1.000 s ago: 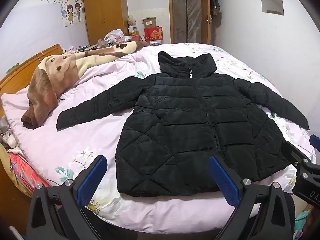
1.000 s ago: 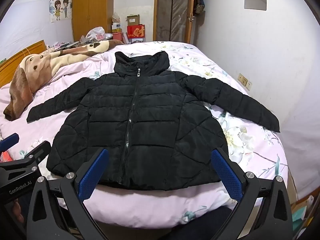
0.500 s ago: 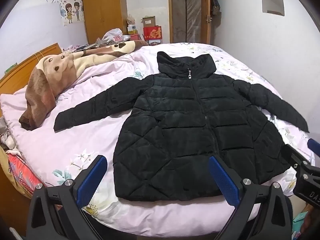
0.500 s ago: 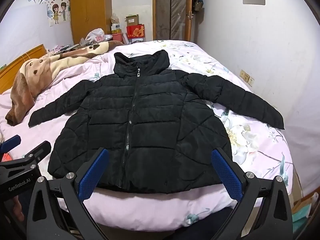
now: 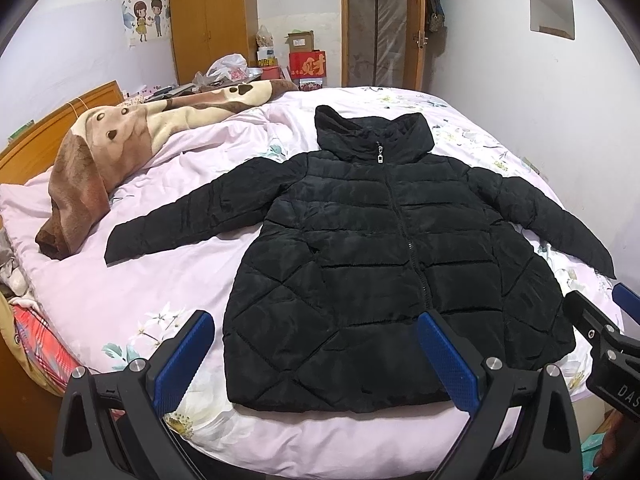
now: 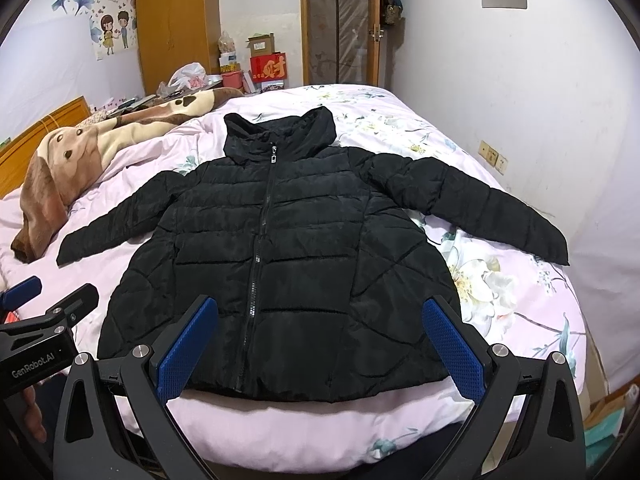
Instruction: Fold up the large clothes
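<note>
- Black quilted jacket lies flat, zipped, front up on the pink floral bed, sleeves spread to both sides.
- Left tongs hover spread wide over its hem, holding nothing.
- Right tongs likewise spread, empty.

1. left tool: blue-padded fingers spread wide apart, gripping nothing.
2. right tool: fingers likewise spread wide, holding nothing.
3. both tools sit side by side, level, each showing at the edge of the other's view.
</note>
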A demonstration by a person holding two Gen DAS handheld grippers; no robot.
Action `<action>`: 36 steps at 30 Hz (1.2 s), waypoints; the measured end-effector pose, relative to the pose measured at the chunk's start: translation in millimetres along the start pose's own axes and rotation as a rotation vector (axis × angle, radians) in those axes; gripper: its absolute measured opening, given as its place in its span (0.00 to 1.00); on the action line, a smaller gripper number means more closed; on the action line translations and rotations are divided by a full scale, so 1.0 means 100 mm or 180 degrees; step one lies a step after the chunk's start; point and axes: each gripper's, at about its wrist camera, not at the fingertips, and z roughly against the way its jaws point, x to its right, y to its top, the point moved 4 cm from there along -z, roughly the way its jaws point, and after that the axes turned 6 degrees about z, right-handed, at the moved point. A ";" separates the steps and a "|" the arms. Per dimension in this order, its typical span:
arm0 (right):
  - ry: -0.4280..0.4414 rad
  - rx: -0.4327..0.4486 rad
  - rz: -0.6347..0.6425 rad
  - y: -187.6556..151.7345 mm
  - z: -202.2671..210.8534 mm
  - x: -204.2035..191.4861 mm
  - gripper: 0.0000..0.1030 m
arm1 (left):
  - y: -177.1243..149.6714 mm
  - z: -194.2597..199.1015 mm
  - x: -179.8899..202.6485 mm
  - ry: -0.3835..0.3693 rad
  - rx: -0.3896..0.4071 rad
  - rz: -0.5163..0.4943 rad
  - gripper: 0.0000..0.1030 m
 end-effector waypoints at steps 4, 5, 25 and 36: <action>0.0010 0.0025 0.0029 0.03 0.00 0.00 0.99 | 0.02 -0.01 0.02 -0.0031 -0.0011 -0.0001 1.00; 0.0009 0.0029 0.0029 0.03 0.01 0.00 0.99 | 0.02 -0.01 0.02 -0.0032 -0.0004 -0.0001 1.00; 0.0039 0.0057 0.0010 0.07 -0.03 -0.02 0.99 | 0.03 -0.05 -0.05 -0.0086 -0.0022 0.0072 1.00; 0.0040 0.0055 0.0023 0.08 -0.04 -0.03 0.99 | 0.05 -0.08 -0.06 -0.0081 -0.0047 0.0083 1.00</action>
